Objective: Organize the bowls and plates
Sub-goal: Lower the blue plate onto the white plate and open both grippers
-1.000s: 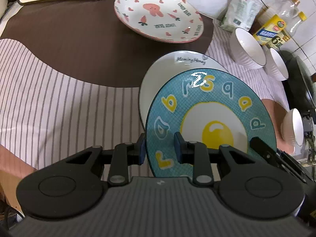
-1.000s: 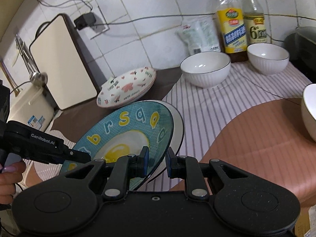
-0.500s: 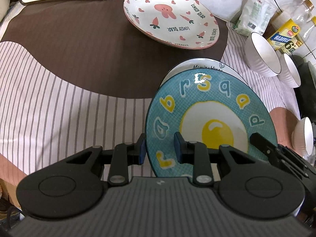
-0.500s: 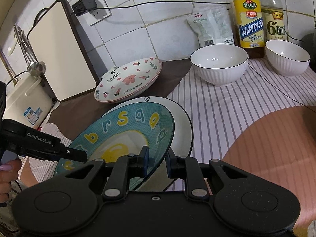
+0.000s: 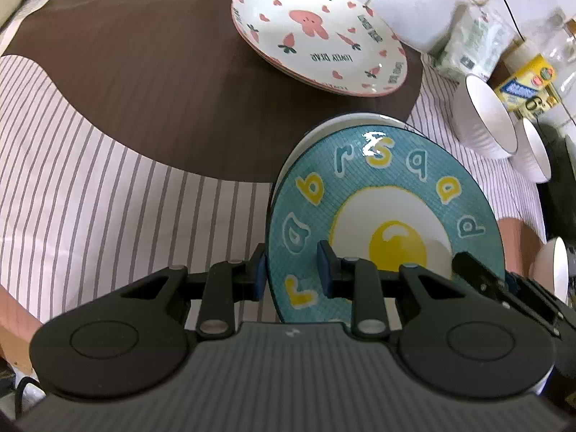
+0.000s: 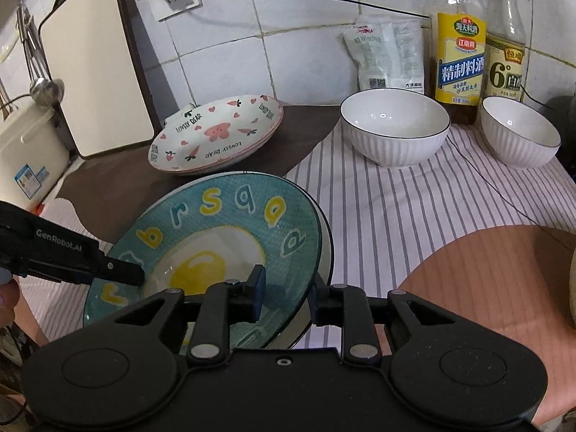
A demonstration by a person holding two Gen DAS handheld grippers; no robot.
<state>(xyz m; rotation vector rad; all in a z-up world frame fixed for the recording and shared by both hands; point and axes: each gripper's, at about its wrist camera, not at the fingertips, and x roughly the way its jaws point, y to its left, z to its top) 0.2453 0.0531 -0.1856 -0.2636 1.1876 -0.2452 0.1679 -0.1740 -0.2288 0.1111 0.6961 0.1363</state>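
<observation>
A blue plate with a fried-egg picture (image 5: 378,194) (image 6: 223,223) lies slightly tilted on top of a white plate (image 5: 345,118) (image 6: 327,241), covering nearly all of it. My left gripper (image 5: 291,273) is shut on the blue plate's near-left rim; its black body (image 6: 72,255) shows in the right wrist view. My right gripper (image 6: 286,293) straddles the opposite rim. Its jaws are opening, and the rim stands between them with a gap at the inner pad. Pink-patterned "Lovely Bear" plates (image 5: 316,36) (image 6: 216,133) are stacked further back.
Two white ribbed bowls (image 6: 394,129) (image 6: 518,133) stand by the tiled wall, with two bottles (image 6: 459,61) and a white packet (image 6: 388,54) behind them. A third bowl (image 5: 550,266) is at the right edge. A cutting board (image 6: 93,82) leans at the back left.
The right gripper's jaws have widened around the blue plate's rim. The blue plate has come down over the white plate and now hides more of it. The left grip is unchanged.
</observation>
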